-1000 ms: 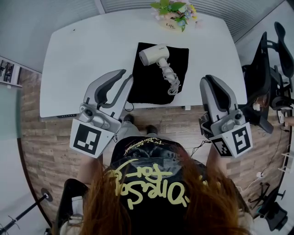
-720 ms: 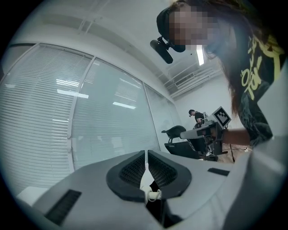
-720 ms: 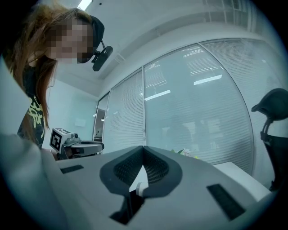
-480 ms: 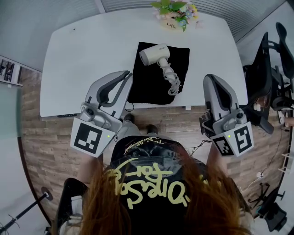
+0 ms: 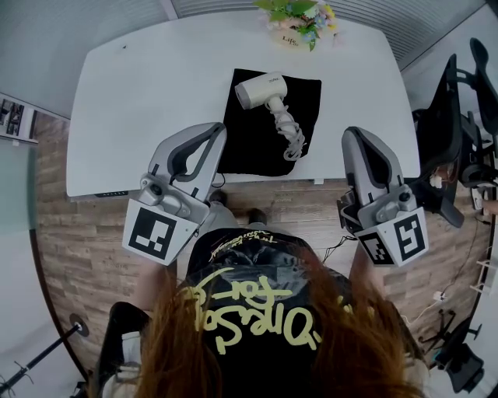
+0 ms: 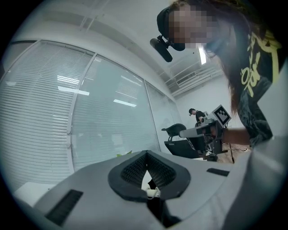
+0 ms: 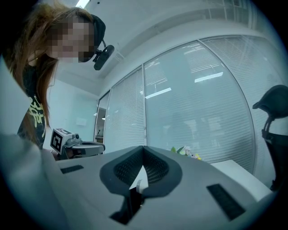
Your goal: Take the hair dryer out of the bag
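Observation:
A white hair dryer (image 5: 261, 89) with a coiled cord (image 5: 292, 138) lies on top of a flat black bag (image 5: 247, 144) in the middle of the white table (image 5: 140, 93). My left gripper (image 5: 219, 130) hangs over the table's near edge, just left of the bag. Its jaws have just closed and are shut with nothing between them. My right gripper (image 5: 350, 134) is held to the right of the bag, also shut and empty. In the left gripper view the jaws of that gripper (image 6: 146, 152) meet at the tip, and so do the right gripper's (image 7: 143, 148) in its own view.
A small pot of flowers (image 5: 296, 19) stands at the table's far edge. Black office chairs (image 5: 455, 124) stand at the right. Wood-pattern floor lies below the table's near edge. Glass walls with blinds surround the room.
Both grippers' jaws were slightly apart a second ago and are now closed. The left gripper has drifted a little to the right. The hair dryer and bag have not moved.

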### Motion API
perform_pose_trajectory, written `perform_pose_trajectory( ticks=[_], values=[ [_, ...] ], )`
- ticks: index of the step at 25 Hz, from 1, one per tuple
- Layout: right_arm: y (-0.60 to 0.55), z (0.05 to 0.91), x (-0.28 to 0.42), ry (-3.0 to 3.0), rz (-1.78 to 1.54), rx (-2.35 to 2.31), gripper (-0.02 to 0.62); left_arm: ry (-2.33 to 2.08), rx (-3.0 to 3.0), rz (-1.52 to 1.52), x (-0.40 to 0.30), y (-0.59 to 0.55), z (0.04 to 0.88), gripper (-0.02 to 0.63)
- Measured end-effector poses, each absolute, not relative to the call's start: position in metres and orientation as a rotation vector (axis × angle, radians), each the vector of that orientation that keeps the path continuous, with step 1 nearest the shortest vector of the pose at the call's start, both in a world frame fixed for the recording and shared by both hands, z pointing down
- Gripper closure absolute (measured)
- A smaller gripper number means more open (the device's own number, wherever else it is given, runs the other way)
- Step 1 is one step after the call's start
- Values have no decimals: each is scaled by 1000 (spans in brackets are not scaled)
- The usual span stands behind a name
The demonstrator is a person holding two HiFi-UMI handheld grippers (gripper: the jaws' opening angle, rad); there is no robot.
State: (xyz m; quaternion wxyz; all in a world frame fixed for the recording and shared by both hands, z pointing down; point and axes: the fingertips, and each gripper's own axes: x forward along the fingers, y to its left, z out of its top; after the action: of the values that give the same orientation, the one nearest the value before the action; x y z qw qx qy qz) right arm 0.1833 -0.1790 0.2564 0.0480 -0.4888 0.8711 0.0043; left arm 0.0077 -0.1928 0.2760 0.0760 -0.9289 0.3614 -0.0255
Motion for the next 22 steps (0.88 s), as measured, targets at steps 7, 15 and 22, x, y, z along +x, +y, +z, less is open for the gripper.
perform_pose_trajectory(
  ticks=[7,15,22],
  values=[
    [-178,260,181,2682,26,-1487,592,1099,-2773,-97,7,-194,278,615],
    [-177,259,179,2689,33,-1484,592,1097,-2773,-97,6,-193,276,615],
    [-177,263,178,2699,26,-1481,592,1091,-2771,-110,8,-192,279,615]
  ],
)
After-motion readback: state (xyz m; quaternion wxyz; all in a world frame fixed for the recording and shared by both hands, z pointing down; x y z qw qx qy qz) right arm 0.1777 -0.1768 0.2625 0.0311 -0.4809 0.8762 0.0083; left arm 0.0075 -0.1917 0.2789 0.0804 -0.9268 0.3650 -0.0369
